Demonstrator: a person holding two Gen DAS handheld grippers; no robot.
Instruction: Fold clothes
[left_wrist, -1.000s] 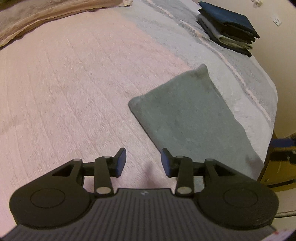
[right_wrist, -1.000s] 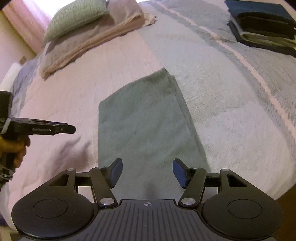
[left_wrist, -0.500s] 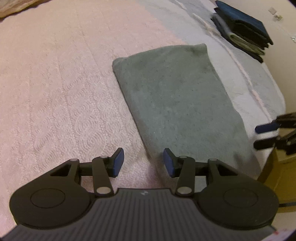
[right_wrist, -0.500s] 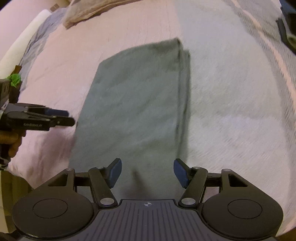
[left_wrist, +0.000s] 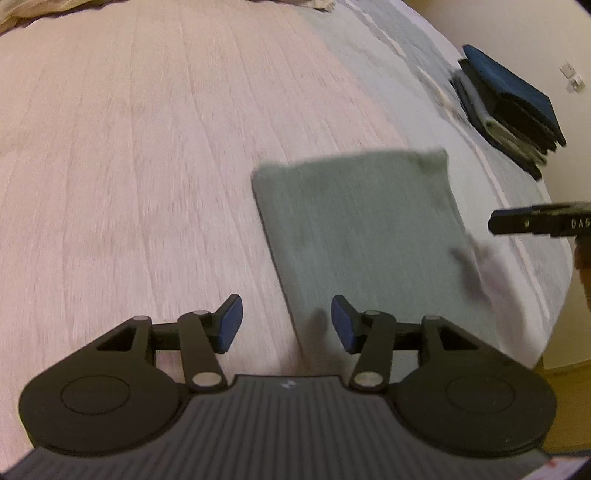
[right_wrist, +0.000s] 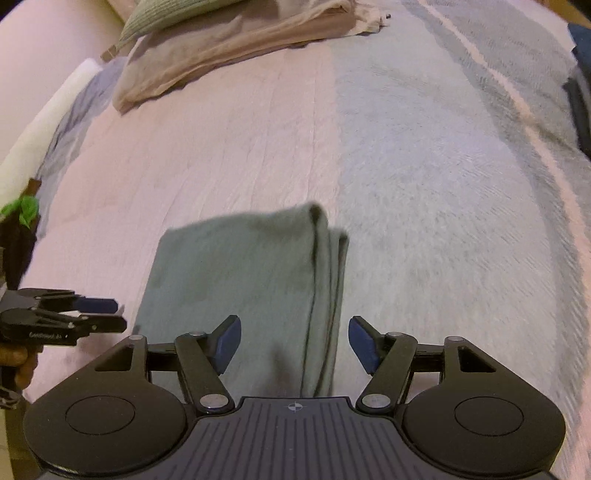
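Both my jaws have just been opening, nothing between them: left gripper (left_wrist: 284, 323) over the towel's (left_wrist: 362, 221) near left edge, right gripper (right_wrist: 293, 341) over its layered right edge. I'd pinch every layer at both near corners. Open bed (left_wrist: 129, 147) stretches beyond, the folded stack (left_wrist: 509, 107) far right.

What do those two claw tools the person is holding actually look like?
Each is matte black plastic: the left gripper and right gripper have two angled fingers with blue pads, silver pivot pins, round side discs and a ribbed grey body bearing a small white mark. White lettering runs along the side.
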